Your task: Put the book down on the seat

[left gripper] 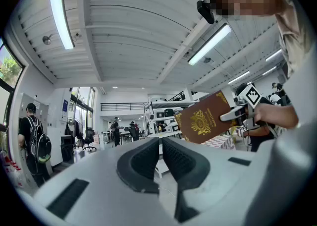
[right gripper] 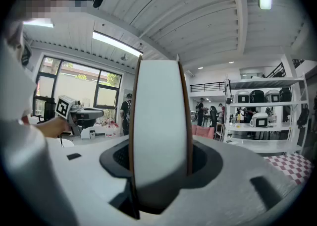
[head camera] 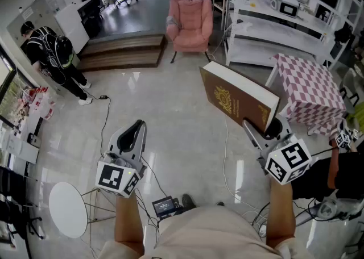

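Item 1, book (head camera: 239,100): thick, maroon cover with a gold crest, aloft and tilted above the floor (head camera: 170,116). It is gripped by its lower edge in the right gripper (head camera: 263,129), whose fingers (right gripper: 115,159) are clamped on both covers. Item 2, left gripper (head camera: 136,127): empty, fingers (left gripper: 143,163) drawn together, low at the left. Item 3, seat: pink armchair (head camera: 190,25), well apart from the book, across open floor. Handling note: bring the book over the armchair, lower it flat onto the cushion, and let go only once the cushion bears its weight. A grip on 1 edge of so heavy a volume likely wants slow turns. Clearances: checked-cloth tabletop (head camera: 310,90) just right of the book, white shelving (head camera: 267,25) beside the armchair, wooden step (head camera: 122,50) to its left, cable (head camera: 226,150) underfoot; the middle lane looks free.
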A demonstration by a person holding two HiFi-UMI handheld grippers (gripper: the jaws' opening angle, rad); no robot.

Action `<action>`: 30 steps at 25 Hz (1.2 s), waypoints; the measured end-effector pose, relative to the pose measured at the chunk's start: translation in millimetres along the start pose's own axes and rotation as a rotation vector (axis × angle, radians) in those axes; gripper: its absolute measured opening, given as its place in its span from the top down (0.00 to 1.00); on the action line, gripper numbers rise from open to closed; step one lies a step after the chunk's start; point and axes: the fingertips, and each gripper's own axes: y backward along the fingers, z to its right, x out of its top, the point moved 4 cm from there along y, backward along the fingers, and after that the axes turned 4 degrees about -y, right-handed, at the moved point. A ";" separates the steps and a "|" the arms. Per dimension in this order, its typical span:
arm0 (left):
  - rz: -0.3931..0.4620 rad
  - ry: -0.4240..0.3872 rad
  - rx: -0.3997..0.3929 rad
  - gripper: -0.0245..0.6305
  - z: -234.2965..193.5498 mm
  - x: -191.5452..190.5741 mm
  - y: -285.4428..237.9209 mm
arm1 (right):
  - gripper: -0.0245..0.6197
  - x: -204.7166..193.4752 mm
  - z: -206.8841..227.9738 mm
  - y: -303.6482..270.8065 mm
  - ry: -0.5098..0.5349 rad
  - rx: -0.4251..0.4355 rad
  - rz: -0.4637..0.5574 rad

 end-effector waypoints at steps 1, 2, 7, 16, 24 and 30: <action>0.001 -0.001 -0.001 0.93 -5.7 -2.0 -0.3 | 0.63 0.6 -2.1 -4.8 0.000 -0.001 -0.001; 0.001 -0.002 -0.002 0.93 -11.4 -3.8 -0.5 | 0.63 1.1 -4.4 -9.6 -0.001 -0.002 -0.002; 0.002 0.002 -0.009 0.93 -39.8 -14.4 0.1 | 0.63 0.6 -18.4 -35.4 -0.006 -0.005 -0.010; -0.003 0.026 -0.005 0.93 -87.7 -29.7 -5.9 | 0.63 0.8 -33.6 -82.1 -0.030 0.002 -0.034; 0.000 0.033 -0.005 0.93 -109.3 -46.1 -23.4 | 0.63 -7.1 -26.2 -121.5 -0.053 0.028 -0.047; -0.011 0.023 0.007 0.93 -118.6 -63.8 -53.3 | 0.63 -19.5 0.9 -158.0 -0.083 0.061 -0.031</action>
